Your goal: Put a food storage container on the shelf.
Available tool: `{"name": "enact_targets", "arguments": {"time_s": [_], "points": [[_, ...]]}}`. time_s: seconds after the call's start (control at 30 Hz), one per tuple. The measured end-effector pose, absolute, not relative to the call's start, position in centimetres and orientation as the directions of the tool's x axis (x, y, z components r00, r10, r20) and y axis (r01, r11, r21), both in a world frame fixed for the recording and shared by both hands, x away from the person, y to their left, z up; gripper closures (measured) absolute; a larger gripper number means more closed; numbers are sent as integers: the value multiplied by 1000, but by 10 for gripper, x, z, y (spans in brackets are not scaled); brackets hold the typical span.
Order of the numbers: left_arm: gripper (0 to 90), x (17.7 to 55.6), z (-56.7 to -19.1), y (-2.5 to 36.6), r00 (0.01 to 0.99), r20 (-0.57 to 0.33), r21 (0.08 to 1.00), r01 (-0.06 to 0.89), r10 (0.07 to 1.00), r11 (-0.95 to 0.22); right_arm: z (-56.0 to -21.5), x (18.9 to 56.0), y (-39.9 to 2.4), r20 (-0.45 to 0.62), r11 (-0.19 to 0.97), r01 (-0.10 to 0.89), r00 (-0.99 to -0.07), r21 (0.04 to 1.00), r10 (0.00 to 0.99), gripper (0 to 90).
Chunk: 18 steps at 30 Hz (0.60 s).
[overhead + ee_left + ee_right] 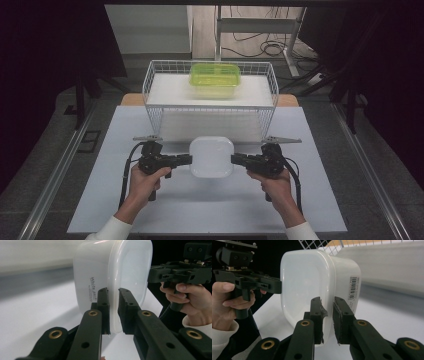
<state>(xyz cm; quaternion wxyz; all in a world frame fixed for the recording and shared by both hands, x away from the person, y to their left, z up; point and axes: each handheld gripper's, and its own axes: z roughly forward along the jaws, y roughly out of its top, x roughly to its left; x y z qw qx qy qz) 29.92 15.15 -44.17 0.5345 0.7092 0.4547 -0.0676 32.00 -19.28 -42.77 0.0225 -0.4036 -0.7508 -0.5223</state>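
Observation:
A white lidded plastic container sits between both grippers at the table's middle, lid up, seemingly a little above the white tabletop. My left gripper clamps its left rim and my right gripper clamps the right rim. In the left gripper view the jaws pinch the rim of the container, which bears small printed text. In the right gripper view the jaws pinch the opposite rim of the container, beside a barcode label.
A white wire basket stands just behind the container, holding a white board with a green translucent lidded box on it. The other hand and gripper show across the container in each gripper view.

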Motion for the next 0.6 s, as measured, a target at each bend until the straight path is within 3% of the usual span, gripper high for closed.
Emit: {"name": "enact_targets", "arguments": {"time_s": [0.6], "points": [[801,306,-401,151,624,-536,756,654,568,-4,-385,319,-195,386,116,533,-729,838,566,781]]}}
